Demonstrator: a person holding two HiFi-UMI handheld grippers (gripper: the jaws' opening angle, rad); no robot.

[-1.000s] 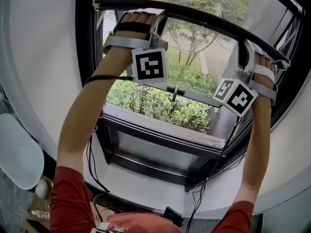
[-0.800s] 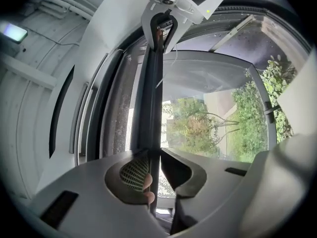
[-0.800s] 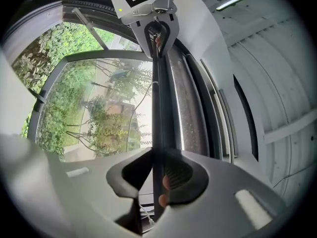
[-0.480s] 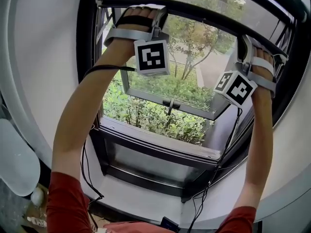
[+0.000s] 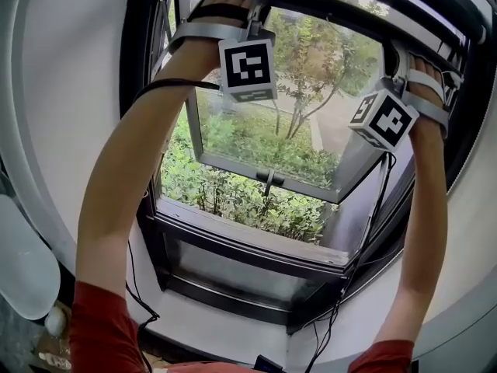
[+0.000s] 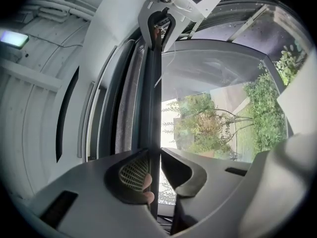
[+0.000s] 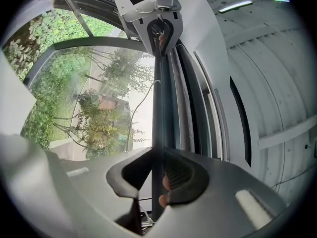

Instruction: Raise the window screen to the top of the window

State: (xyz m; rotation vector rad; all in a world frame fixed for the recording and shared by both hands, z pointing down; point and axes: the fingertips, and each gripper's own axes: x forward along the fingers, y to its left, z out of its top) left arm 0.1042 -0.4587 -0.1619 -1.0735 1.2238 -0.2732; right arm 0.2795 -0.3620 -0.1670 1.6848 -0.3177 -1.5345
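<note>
Window screen [image 5: 326, 8] sits high in the opening. Its dark bottom bar [image 6: 153, 108] crosses the head view from 11 o'clock to about 2 o'clock, near the upper edge of the window frame.

My left hand-held gripper [image 5: 250, 12] is clenched on that bar near its left end. In the left gripper view both pads pinch the bar between them. My right hand-held gripper [image 5: 394, 51] grasps the same bar toward its right end, at 2 o'clock, with a pad pressed on either side.

Both my arms reach up, and the marker cubes [image 5: 247, 67] face the head camera.

Below the bar, at the centre, the glass sash [image 5: 264, 130] is swung outward, with its handle [image 5: 268, 179] on the lower edge. Outside are shrubs [image 5: 233, 196] at 6 o'clock and a tree [image 5: 311, 76] above them. A black cable [image 5: 178, 84] crosses my left forearm [image 5: 132, 177] at 10 o'clock.
</note>
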